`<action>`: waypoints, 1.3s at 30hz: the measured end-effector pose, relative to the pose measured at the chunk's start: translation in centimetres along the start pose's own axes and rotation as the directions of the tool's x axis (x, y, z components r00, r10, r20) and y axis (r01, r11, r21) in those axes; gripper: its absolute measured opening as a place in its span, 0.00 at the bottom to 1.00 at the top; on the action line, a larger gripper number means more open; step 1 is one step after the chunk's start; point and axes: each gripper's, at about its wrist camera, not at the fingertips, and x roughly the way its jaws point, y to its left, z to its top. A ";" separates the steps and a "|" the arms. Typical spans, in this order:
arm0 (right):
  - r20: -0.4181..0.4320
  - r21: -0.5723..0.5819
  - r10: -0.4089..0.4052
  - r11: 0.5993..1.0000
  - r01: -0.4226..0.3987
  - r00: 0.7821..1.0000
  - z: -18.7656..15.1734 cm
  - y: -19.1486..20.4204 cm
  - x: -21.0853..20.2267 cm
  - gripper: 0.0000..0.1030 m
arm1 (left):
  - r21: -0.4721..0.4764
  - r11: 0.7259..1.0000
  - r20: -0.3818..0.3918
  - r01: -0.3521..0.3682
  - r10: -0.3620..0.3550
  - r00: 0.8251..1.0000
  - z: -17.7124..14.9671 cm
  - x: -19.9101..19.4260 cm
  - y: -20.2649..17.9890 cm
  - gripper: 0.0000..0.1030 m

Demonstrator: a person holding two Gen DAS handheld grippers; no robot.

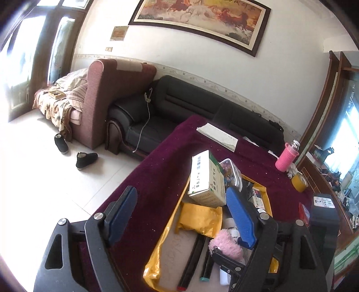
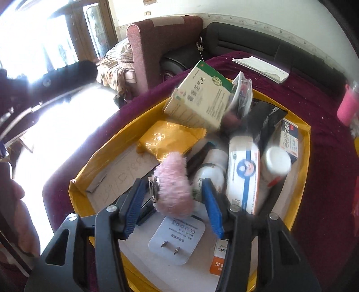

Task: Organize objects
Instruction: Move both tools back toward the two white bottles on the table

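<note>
The pink fluffy clip (image 2: 174, 184) looks soft and light, sitting between the wide-open right tongs (image 2: 172, 202), best pinched across its middle, while the left tongs (image 1: 181, 215) hang wide too.

We note a white wall (image 1: 202, 58) with a patterned border strip low down and a large framed horse painting (image 1: 202, 20) hung high. Below it stands a black leather sofa (image 1: 179, 103), and just beside its left end a reddish fabric armchair (image 1: 105, 96) seen from the side. Past the armchair lies a bed or couch with patterned covers (image 1: 60, 98). The floor (image 1: 44, 168) is pale tile, glaring in strong daylight from a tall dark-framed door or window (image 1: 33, 56) at the left. Two black shoes (image 1: 86, 159) rest on the tile, apart. A dark wooden frame (image 1: 323, 107) stands at the right edge.
</note>
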 end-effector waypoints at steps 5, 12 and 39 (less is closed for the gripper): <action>0.006 -0.048 -0.053 0.997 0.054 0.999 -0.9 0.9 -0.7 0.53 | -0.007 0.998 0.053 -0.058 0.058 0.997 0.2 -1.2 0.6 0.75; 0.085 -0.016 -0.098 0.995 0.100 0.992 -2.3 -0.3 -4.2 0.59 | 0.005 0.995 0.059 -0.098 0.098 0.993 -0.5 -1.9 -0.6 0.75; 0.006 0.569 -0.488 0.720 0.398 0.873 -16.8 -32.4 -19.3 0.66 | 0.332 0.932 -0.047 0.144 -0.136 0.990 -5.6 -3.6 -19.4 0.83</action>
